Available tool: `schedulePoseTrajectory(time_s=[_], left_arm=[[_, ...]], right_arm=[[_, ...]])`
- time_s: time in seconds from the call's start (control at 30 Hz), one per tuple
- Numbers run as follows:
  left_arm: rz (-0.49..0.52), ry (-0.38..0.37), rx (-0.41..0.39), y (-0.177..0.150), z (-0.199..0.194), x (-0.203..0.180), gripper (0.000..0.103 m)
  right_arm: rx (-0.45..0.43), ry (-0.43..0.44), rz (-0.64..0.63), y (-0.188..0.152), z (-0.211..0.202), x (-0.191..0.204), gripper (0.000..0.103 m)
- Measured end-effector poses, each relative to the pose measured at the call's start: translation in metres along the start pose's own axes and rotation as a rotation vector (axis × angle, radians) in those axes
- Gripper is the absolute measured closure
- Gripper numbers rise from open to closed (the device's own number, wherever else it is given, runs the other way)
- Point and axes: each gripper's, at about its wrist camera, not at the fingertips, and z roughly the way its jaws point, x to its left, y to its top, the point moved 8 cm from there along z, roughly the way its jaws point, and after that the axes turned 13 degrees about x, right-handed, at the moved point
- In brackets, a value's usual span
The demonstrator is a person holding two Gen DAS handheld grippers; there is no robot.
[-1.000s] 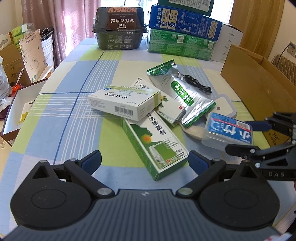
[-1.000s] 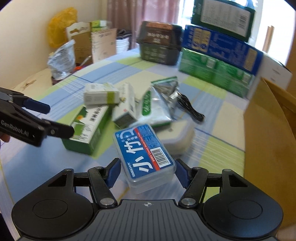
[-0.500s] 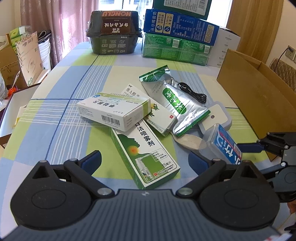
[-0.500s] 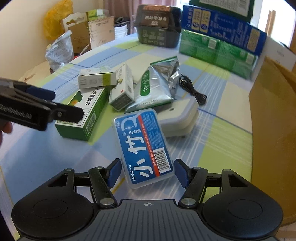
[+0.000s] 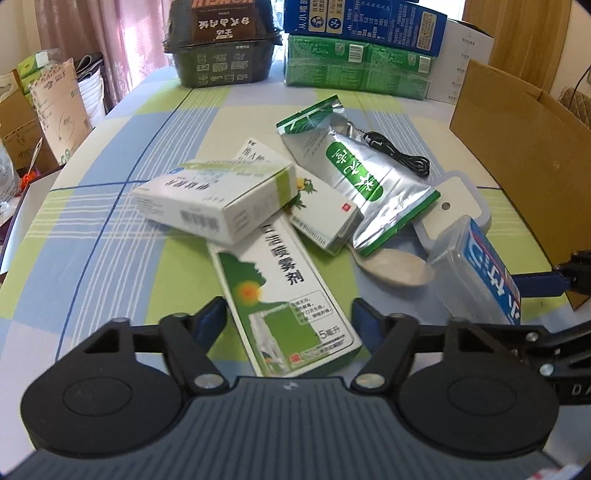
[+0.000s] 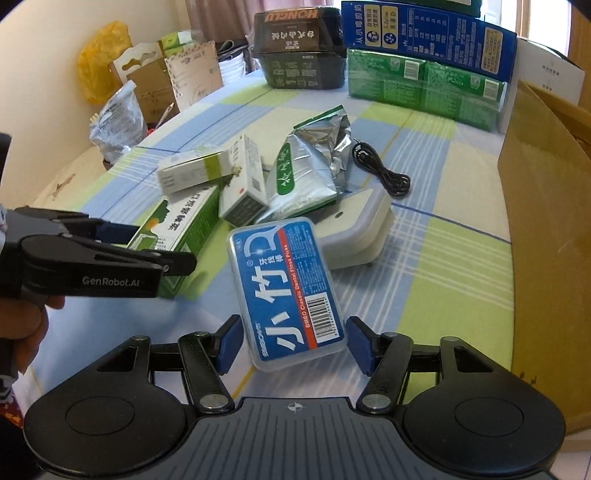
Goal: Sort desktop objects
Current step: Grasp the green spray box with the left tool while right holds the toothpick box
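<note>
Far across your table (image 5: 110, 236) sit a dark noodle bowl (image 5: 221, 40) on the left and stacked blue carton (image 5: 365, 18) over green packs (image 5: 354, 70). Right, a cardboard box (image 5: 517, 155); left, paper bags (image 6: 173, 77).

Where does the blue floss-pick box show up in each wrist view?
Left wrist: the floss box sits at the right edge, tilted, beside the spoon.
Right wrist: the floss box is low in the centre, between the open fingers of the right hand-held gripper.
Shared landmark: the black cable, beyond the silver pouch.
</note>
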Motion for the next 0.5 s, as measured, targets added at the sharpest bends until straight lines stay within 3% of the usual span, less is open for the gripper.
schedulePoseTrajectory(time_s=[0.2,0.37,0.5], left_arm=[[0.033,0.003,0.033,-0.026,-0.018,-0.004,0.052],[0.029,-0.044,0.034,-0.058,-0.038,-0.012,0.052],[0.038,-0.047,0.031,-0.075,-0.044,-0.016,0.050]], right_arm=[[-0.006,-0.003,0.026,-0.011,-0.012,0.003,0.046],[0.013,0.026,0.013,-0.036,-0.023,0.021,0.047],[0.008,-0.010,-0.034,-0.041,-0.021,0.030,0.037]])
